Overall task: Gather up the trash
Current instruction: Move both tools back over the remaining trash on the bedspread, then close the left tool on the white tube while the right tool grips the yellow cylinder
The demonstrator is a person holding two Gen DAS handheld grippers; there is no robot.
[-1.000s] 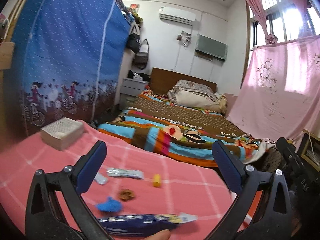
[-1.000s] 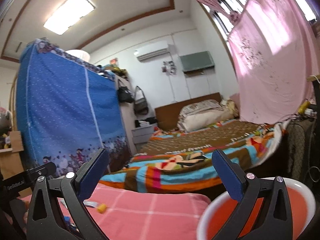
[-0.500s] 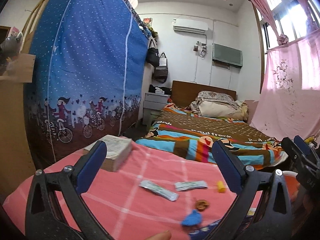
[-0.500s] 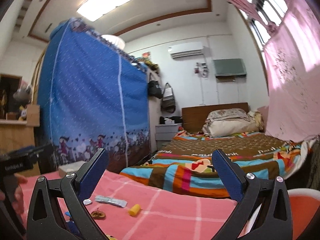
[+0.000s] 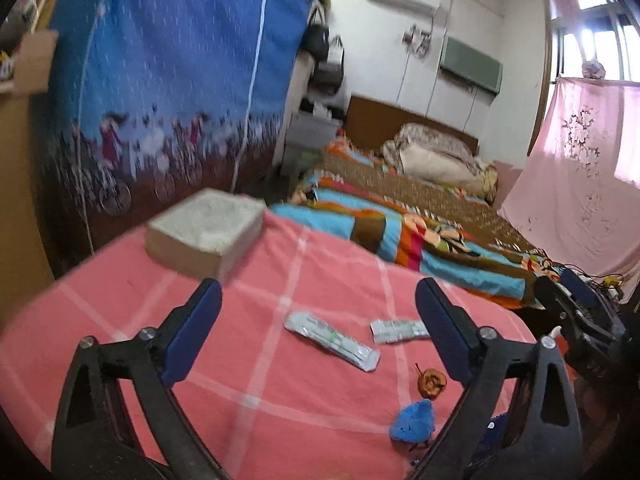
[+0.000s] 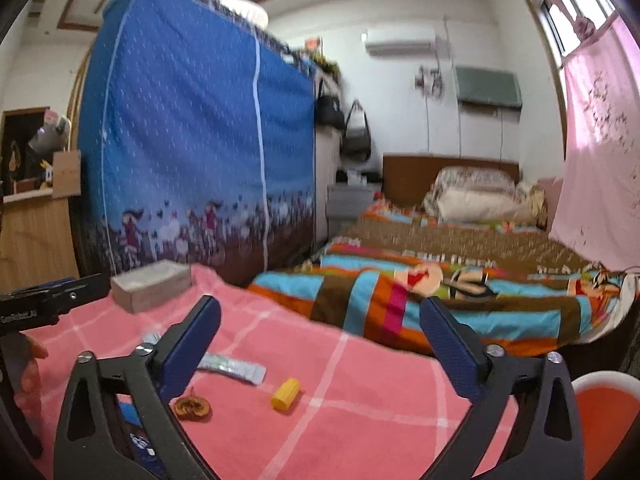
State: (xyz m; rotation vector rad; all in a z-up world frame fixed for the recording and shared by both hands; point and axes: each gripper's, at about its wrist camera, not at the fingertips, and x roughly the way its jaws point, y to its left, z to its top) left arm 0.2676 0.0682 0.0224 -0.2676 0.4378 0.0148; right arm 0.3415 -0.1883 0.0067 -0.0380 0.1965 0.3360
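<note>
Left wrist view: silver wrapper [image 5: 331,339] on pink cloth between wide-open, just-narrowing left gripper [image 5: 318,336] jaws.

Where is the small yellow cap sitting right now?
In the right wrist view the yellow cap lies on the pink checked cloth, right of the brown dried fruit piece and just below the silver wrapper.

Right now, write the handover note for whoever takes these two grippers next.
Left gripper: jaws wide, just closing a little, nothing between them.
Right gripper: same, empty.
Trash, all loose on the pink checked cloth: two silver wrappers, brown fruit core, blue scrap, yellow cap, blue snack bag at the near edge.
White-rimmed red bin at right.
Done: nothing visibly collected.
Left: every piece.
</note>
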